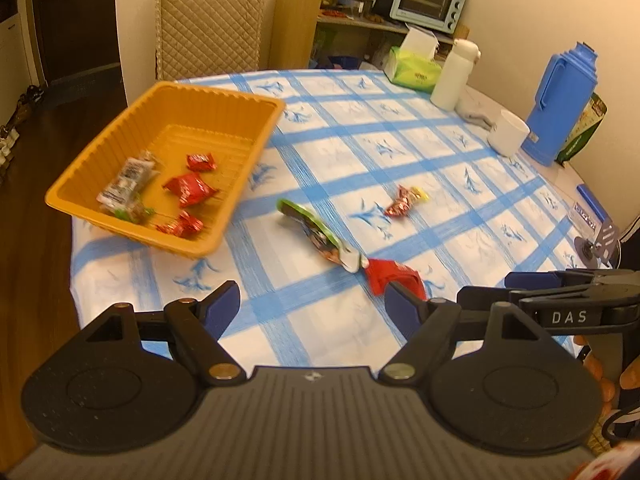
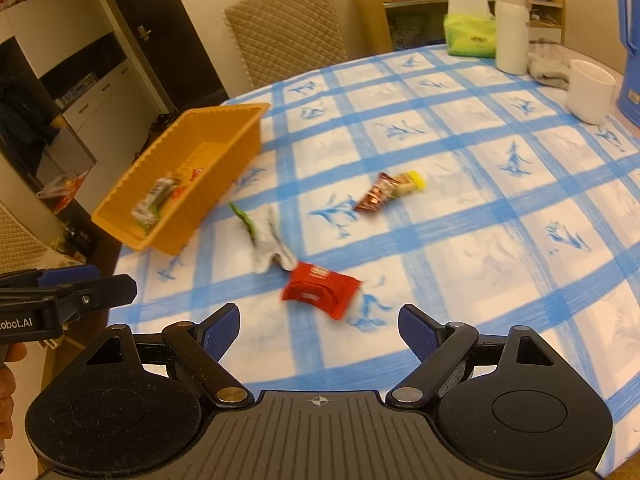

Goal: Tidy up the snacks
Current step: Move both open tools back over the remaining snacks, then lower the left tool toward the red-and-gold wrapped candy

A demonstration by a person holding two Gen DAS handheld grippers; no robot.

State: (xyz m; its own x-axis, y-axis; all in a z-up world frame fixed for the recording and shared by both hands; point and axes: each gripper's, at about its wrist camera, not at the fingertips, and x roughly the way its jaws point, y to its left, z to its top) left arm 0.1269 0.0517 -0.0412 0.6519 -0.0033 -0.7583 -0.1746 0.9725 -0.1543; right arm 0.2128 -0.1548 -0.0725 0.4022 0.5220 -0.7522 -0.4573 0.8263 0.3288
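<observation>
Blue-padded, your left gripper [image 1: 312, 304] and right gripper [image 2: 318, 326] both stand wide apart over the near table edge, holding nothing. Just beyond lies the red packet [image 2: 320, 290], touching the green-and-white packet [image 2: 266, 240]. Farther off sits the brown-and-yellow packet [image 2: 390, 192]. The orange basket [image 1: 120, 120], far left on the checked tablecloth [image 1: 440, 184], contains several wrapped snacks [image 1: 188, 188].

Orange ribbed basket [image 1: 224, 104], blue-and-white checked cloth with blue sprigs on counter [image 1: 420, 152], red packet [image 2: 318, 290], green-and-white pouch [image 1: 316, 236], red-brown wrapper with yellow end [image 2: 390, 192], white mug [image 1: 508, 133], blue jug [image 1: 562, 104], black tongs with blue pads [image 1: 312, 304]
</observation>
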